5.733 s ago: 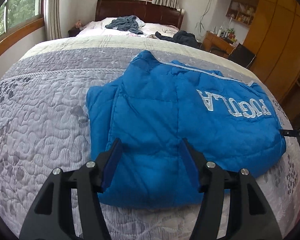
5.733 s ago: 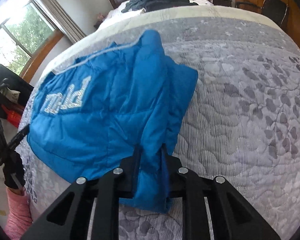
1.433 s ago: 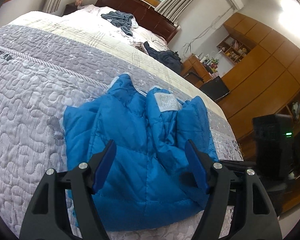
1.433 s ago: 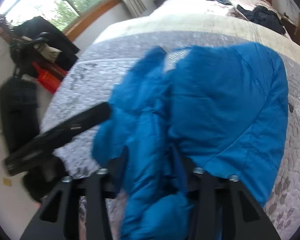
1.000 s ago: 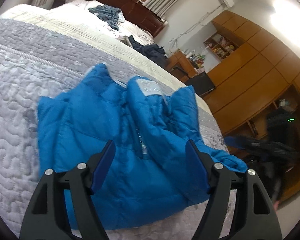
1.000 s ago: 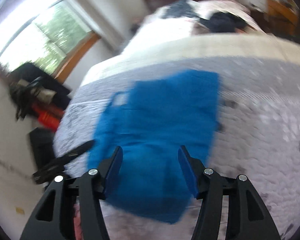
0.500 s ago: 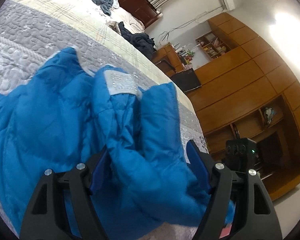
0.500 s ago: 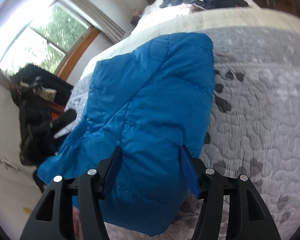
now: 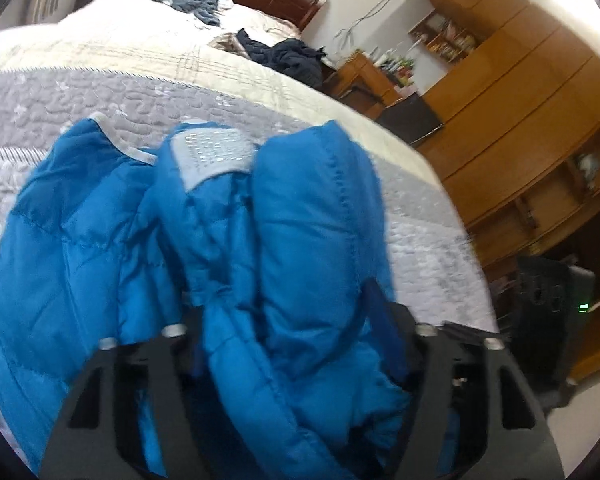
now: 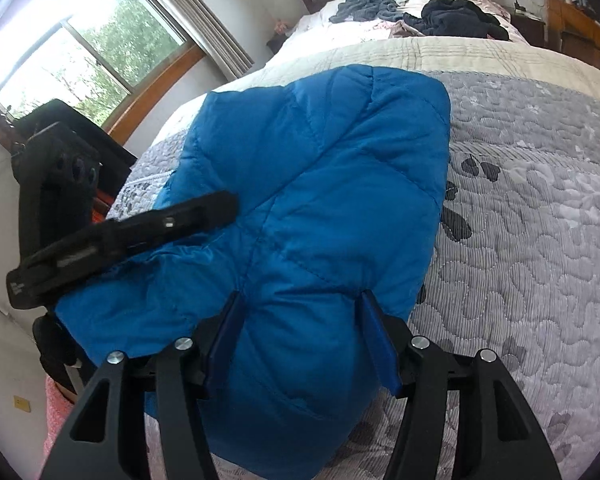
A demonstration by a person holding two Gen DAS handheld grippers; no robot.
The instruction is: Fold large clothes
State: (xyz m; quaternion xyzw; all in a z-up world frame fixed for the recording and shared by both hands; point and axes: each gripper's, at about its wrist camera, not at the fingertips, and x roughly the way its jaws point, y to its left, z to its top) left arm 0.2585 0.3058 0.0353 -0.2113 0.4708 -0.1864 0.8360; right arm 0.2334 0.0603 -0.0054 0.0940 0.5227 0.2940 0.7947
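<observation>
A bright blue quilted jacket point(image 10: 312, 208) lies folded into a thick bundle on a bed covered by a grey quilt point(image 10: 540, 240) with a pebble and leaf pattern.

Seen from the right wrist, the right claw point(image 10: 300, 332) is spread wide, its two blue-padded fingers point(image 10: 380, 344) standing apart on either side of the near edge of the bundle. The fabric bulges up between them, but the pads do not pinch it; the claw is released. The jacket stretches away ahead of this claw. To the claw's left, the black finger of the left claw point(image 10: 140, 232) lies across the jacket's left edge.

Seen from the left wrist, the left claw point(image 9: 288, 328) is also spread wide. A puffy blue fold fills the space between its fingers point(image 9: 384, 332) and spills toward the camera. The left finger is mostly buried behind fabric, and the picture is blurred, so I cannot tell whether the pads press on the cloth. Ahead of this claw, a pale grey patch point(image 9: 212, 152) shows on the jacket's top fold.

Far ahead of both claws, at the head of the bed, lie a grey-blue garment point(image 10: 368, 2) and a dark garment point(image 10: 456, 16). To the right of the left claw stand wooden cabinets point(image 9: 520, 92). To the left of the right claw is a window point(image 10: 80, 52) showing green trees.
</observation>
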